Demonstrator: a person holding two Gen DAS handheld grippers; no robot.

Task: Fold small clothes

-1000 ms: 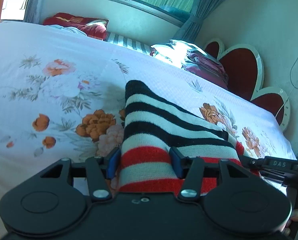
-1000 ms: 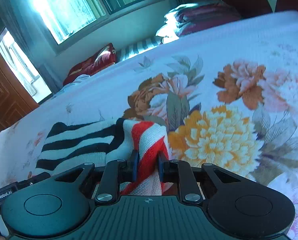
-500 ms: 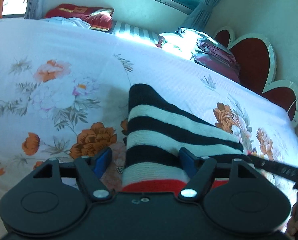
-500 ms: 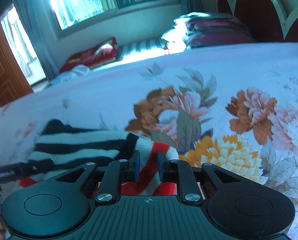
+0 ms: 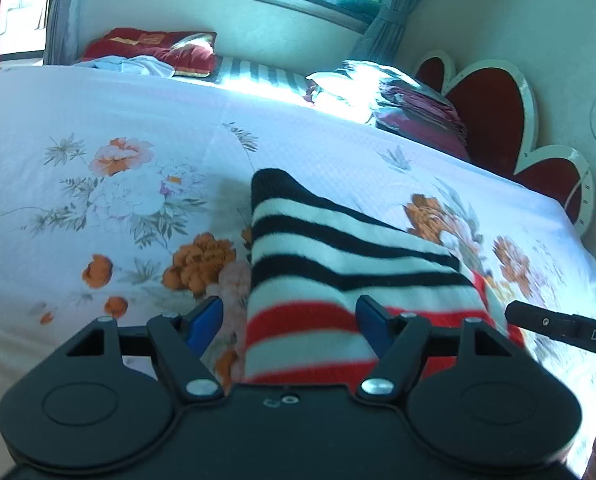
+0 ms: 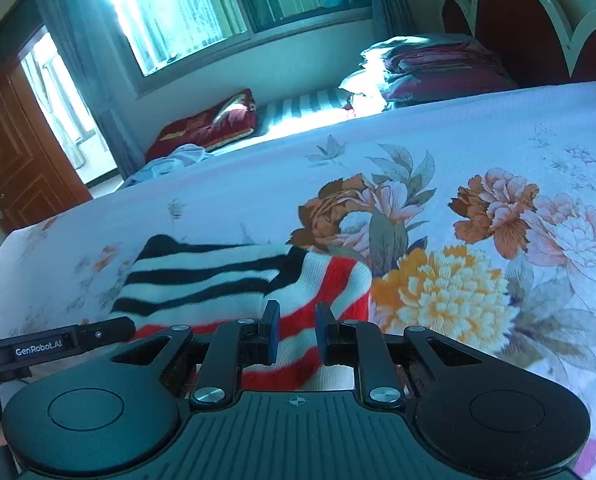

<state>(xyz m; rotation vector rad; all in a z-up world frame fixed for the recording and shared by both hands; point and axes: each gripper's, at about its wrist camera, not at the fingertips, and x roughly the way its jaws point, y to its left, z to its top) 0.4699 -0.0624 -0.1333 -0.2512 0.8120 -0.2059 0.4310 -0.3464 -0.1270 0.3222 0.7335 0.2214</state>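
Observation:
A small knitted garment with black, white and red stripes lies folded on the floral bedsheet. My left gripper is open, its blue pads wide apart on either side of the garment's red-striped near edge. In the right wrist view the same garment lies ahead and to the left. My right gripper is open a little, with the red and white edge lying loose between its pads. The right gripper's tip shows at the right of the left wrist view.
The bed runs far ahead; folded maroon bedding and a red pillow sit at its far side under the window. A red heart-shaped headboard stands at the right. A wooden door is at the far left.
Both grippers have opened and let go of the garment's red edge. The left pads have spread wide, and both grippers have drawn back slightly. The garment now lies flat on the bed.

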